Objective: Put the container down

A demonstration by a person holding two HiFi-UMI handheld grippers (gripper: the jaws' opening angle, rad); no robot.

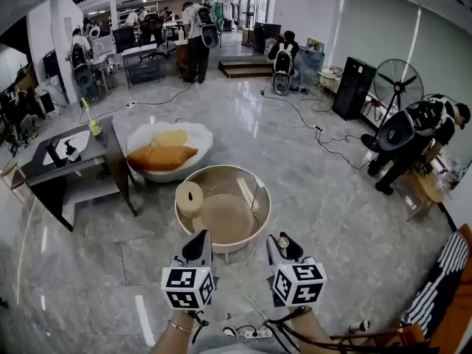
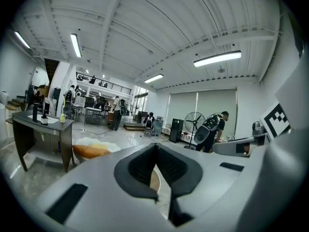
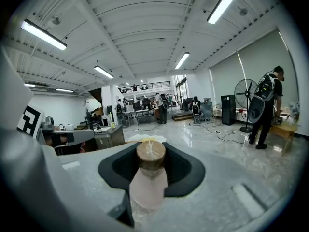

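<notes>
In the right gripper view a clear, pinkish container (image 3: pixel 147 185) with a round brown lid (image 3: pixel 150 155) stands upright between the jaws, and my right gripper (image 3: pixel 150 164) is shut on it. In the head view the right gripper (image 1: pixel 282 243) hovers at the near edge of a round, glass-topped table (image 1: pixel 259 192); the container is hidden there. My left gripper (image 1: pixel 198 243) hangs beside it on the left, also at the table's near rim. Its jaws (image 2: pixel 155 149) meet at the tips with nothing between them. A pale roll (image 1: pixel 189 198) stands on the table's left side.
Beyond the table lies a white round bed with an orange cushion (image 1: pixel 162 157). A dark desk (image 1: pixel 70 157) stands at the left. A power strip and cables (image 1: pixel 254 333) lie on the floor near my feet. A person beside a fan (image 1: pixel 398 87) bends over at the right.
</notes>
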